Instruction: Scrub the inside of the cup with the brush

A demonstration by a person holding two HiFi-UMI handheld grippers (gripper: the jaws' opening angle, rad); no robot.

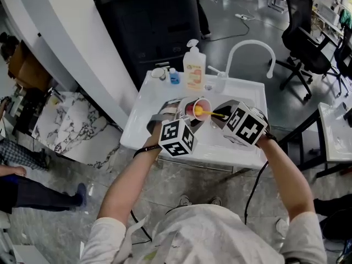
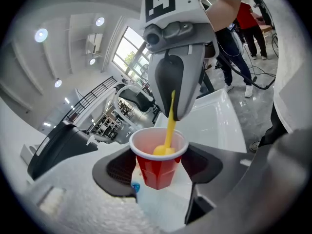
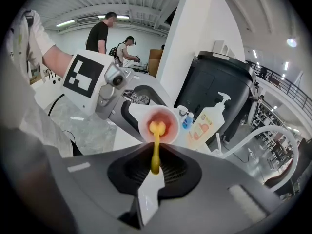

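1. Between the jaws of the left gripper (image 2: 160,165) sits the red cup (image 1: 198,108), its mouth turned toward the right gripper (image 3: 155,165), which comes at it from straight ahead.
2. Left gripper: the jaws stand wide apart and clamp the cup by its sides, one pad against each wall. It touches nothing else.
3. Right gripper: the jaws are nearly together, pinched on the tail end of the yellow brush (image 2: 170,126). The handle runs forward from them, and the brush head is already inside the cup, near the bottom.
4. The step in hand looks like the scrubbing itself.
5. To do it well, I would keep the cup steady in the left jaws without squeezing harder, since a thin cup like this would likely buckle.
6. I would sweep the brush head around the inner wall and across the bottom, keeping the handle clear of the rim so it cannot lever the cup out of the grip.
7. Both grippers hang above the white sink (image 1: 242,92), so any drips should land there.
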